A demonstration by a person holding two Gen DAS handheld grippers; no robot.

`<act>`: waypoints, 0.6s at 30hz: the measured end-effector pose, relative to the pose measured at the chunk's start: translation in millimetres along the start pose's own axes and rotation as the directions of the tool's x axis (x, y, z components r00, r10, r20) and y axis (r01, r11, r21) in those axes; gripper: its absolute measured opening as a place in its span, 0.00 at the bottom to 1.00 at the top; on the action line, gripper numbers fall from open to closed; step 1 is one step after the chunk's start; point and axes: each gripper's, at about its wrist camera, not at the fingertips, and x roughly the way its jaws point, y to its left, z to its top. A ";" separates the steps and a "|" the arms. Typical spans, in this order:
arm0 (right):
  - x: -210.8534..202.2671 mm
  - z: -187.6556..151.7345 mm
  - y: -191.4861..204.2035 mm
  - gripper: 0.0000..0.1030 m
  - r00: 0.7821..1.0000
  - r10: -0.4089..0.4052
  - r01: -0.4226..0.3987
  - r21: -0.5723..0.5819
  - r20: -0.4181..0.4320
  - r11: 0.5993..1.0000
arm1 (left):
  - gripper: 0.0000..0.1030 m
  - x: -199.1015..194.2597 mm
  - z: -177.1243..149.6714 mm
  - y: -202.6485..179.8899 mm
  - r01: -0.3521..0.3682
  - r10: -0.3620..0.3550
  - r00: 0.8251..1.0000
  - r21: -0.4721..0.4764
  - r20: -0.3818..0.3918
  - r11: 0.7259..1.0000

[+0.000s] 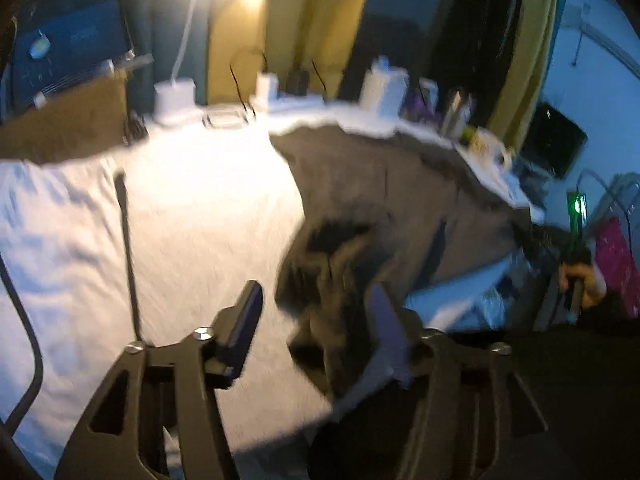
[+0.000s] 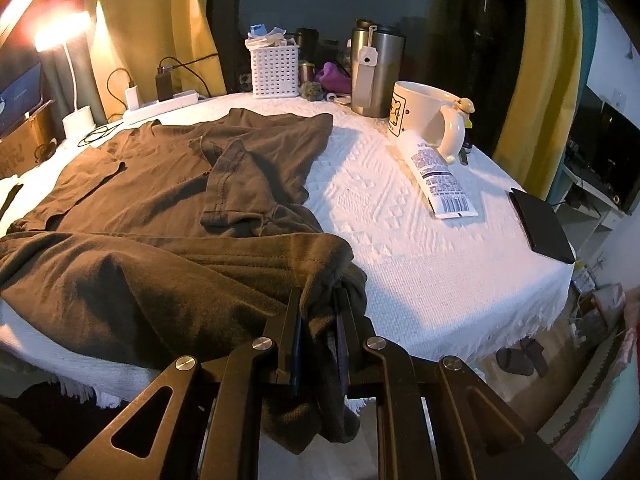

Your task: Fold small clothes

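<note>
Right gripper [image 2: 318, 312]: its fingers are clamped on a bunched corner of the brown shirt [image 2: 168, 208] at the near edge of the desk [image 2: 420, 248], with loose fabric hanging below the fingers. The rest of the shirt lies spread and rumpled over the left part of the white textured cloth covering the desk, one sleeve folded back across the body. Left gripper [image 1: 316, 312]: fingers stand apart; in this blurred view shirt fabric lies between and beyond them, close against the right finger, but contact cannot be confirmed. Right of the shirt, apart from it, a white tube [image 2: 438, 172] lies on its side touching a cream mug [image 2: 428, 116]. Behind the mug stands a steel tumbler [image 2: 376, 72], and left of that a white lattice basket [image 2: 275, 70]. A black flat case [image 2: 540, 224] lies near the desk's right edge. A lit lamp [image 2: 66, 36] stands at the far left.
</note>
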 end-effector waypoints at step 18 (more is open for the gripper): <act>-11.6 16.0 -5.1 0.58 0.998 -0.044 0.042 0.042 0.047 0.998 | 0.07 57.9 -24.1 -50.4 -0.081 0.106 0.990 0.232 -0.097 0.969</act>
